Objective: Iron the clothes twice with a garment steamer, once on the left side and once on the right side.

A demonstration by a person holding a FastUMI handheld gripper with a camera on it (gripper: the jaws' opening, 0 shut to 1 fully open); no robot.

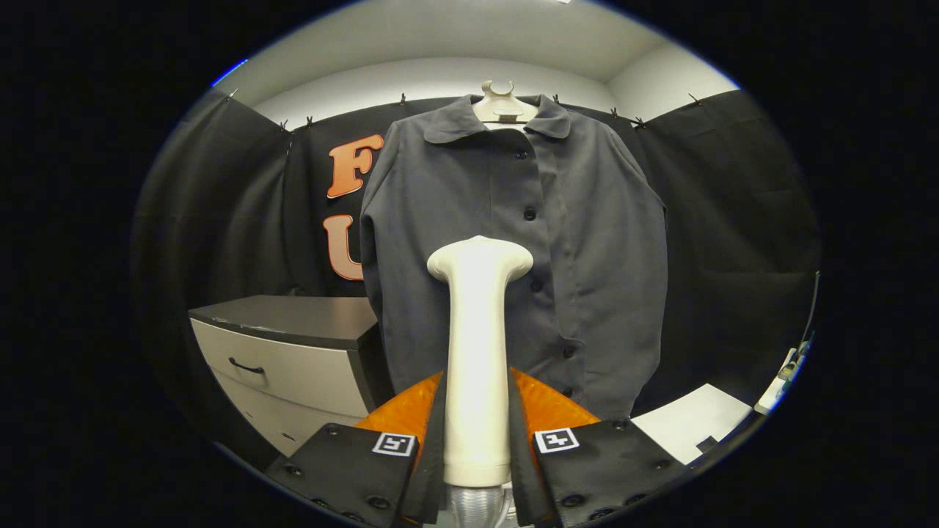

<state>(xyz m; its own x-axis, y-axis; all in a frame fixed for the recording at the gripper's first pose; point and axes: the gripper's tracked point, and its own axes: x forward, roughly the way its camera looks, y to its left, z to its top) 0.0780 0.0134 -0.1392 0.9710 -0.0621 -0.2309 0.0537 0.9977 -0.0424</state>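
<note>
Dark grey jacket [513,249] on a pale hanger [503,105], hung against the black booth wall, long axis vertical, collar up, hem down, button placket running down just right of centre. Front facing the claw, sleeves hanging at both sides. Lower hem partly hidden behind the steamer and the orange fingers.

Grey-topped drawer cabinet [293,352] low on the left, its corner close beside the jacket's left sleeve; open wall above it. White flat surface [693,422] low on the right, cut off at its far end, with small items at its edge too blurred to name. Open black wall right of the jacket.

Cream garment steamer [478,352] upright between the fingers, long axis vertical, wide head on top pointing toward the jacket's middle, well short of the collar. Ribbed hose end below the handle, cut off.

Claw [477,433] closed on the steamer handle, both fingers [546,407] pressing its sides.
</note>
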